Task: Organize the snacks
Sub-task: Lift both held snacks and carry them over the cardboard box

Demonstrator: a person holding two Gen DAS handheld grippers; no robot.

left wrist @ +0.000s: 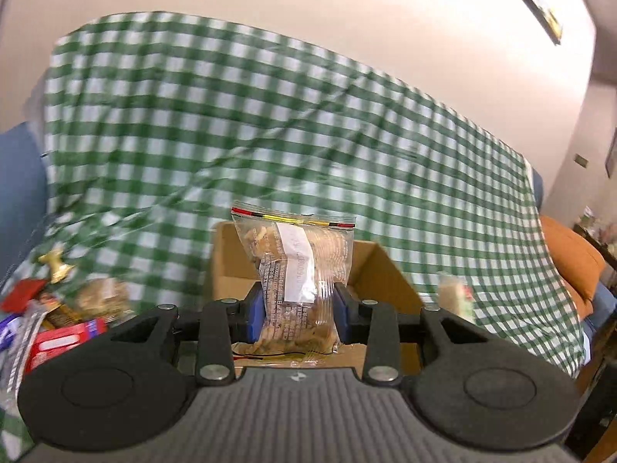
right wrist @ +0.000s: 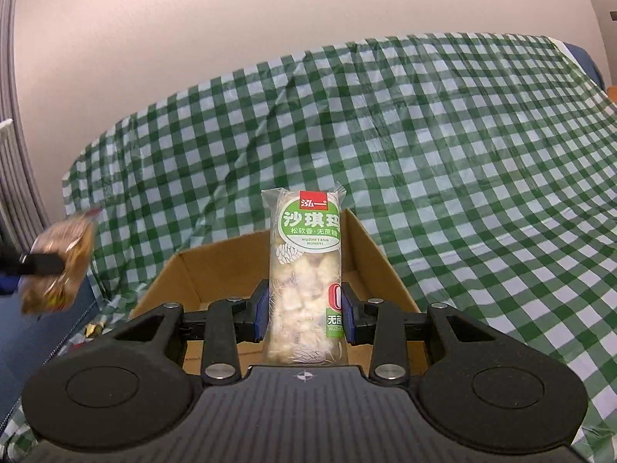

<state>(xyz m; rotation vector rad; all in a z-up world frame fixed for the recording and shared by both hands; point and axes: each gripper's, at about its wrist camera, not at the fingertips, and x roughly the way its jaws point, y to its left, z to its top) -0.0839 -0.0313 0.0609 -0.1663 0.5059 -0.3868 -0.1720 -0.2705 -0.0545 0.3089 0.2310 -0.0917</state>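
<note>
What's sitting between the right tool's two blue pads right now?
A tall green-labelled snack pack, upright and pinched between the blue pads of the right tool, in front of the open cardboard box. This shows in the right wrist view.

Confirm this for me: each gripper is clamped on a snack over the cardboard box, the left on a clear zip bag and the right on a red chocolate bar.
Not quite. The right gripper holds a clear packet with a green and white label, not a red chocolate bar; the right wrist view shows it. The rest stands: the left gripper is clamped on the clear zip bag, both over the cardboard box.
</note>
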